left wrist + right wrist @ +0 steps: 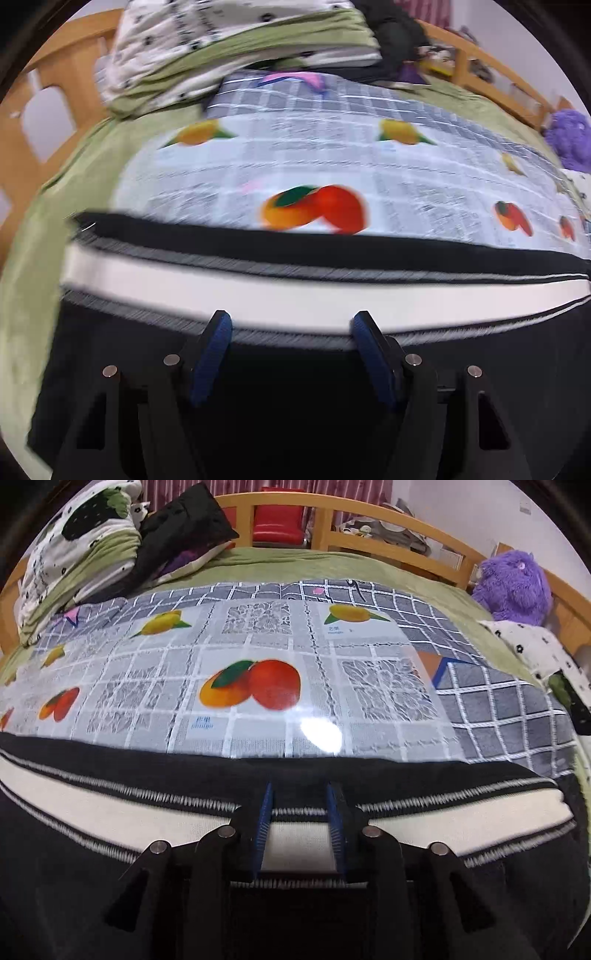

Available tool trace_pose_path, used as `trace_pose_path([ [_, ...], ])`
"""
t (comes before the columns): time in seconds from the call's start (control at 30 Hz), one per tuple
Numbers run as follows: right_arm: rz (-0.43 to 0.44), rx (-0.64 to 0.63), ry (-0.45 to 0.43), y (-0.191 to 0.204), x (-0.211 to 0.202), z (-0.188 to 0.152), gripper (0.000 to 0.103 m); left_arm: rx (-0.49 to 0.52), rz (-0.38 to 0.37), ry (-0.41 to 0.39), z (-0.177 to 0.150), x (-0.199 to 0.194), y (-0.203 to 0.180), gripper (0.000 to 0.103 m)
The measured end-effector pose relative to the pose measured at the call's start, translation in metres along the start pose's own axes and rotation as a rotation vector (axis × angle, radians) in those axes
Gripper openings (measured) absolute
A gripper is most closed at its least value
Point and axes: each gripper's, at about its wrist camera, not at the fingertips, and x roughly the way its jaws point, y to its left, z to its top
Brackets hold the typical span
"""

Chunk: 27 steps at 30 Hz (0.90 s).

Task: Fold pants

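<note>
The black pants (295, 406) with a white side stripe (258, 291) lie flat across the near part of a fruit-print plastic sheet (295, 166) on the bed. My left gripper (291, 325) hovers over the pants, jaws wide open and empty, tips at the stripe's near edge. The left view is motion-blurred. In the right wrist view the same pants (92, 886) and stripe (129, 812) run across the foreground. My right gripper (300, 797) is partly open over the stripe, with nothing between its blue pads (264, 823).
A grey checked blanket (498, 701) and green sheet (295, 565) lie under the plastic sheet (258, 672). Folded bedding (74, 561) and a black garment (184, 528) sit far left, a purple plush toy (513, 583) far right. A wooden bed rail (369, 513) runs behind.
</note>
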Motion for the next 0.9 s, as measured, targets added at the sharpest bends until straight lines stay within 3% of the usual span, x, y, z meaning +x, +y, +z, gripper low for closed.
trace_pose_path([
  [0.07,-0.040,0.006,0.015,0.000,-0.014,-0.010,0.045,-0.036,-0.031,0.008,-0.014,-0.016,0.015,0.067],
  [0.27,-0.049,0.085,-0.056,-0.008,-0.080,-0.053,0.048,-0.090,-0.103,-0.001,-0.078,-0.072,0.046,0.067],
  [0.37,0.004,0.167,-0.075,-0.011,-0.116,-0.065,0.048,-0.167,-0.167,-0.004,-0.110,-0.092,0.066,0.066],
  [0.53,0.049,0.228,-0.119,0.005,-0.171,-0.064,0.048,-0.320,-0.198,-0.013,-0.156,-0.101,0.103,0.066],
  [0.63,0.066,0.211,-0.092,0.025,-0.195,-0.058,0.048,-0.432,-0.243,-0.065,-0.169,-0.097,0.130,0.065],
  [0.8,0.107,0.191,-0.048,0.062,-0.221,-0.060,0.048,-0.575,-0.240,-0.158,-0.163,-0.080,0.165,0.063],
  [0.9,0.096,0.151,-0.034,0.084,-0.231,-0.067,0.048,-0.631,-0.241,-0.185,-0.153,-0.065,0.179,0.055],
])
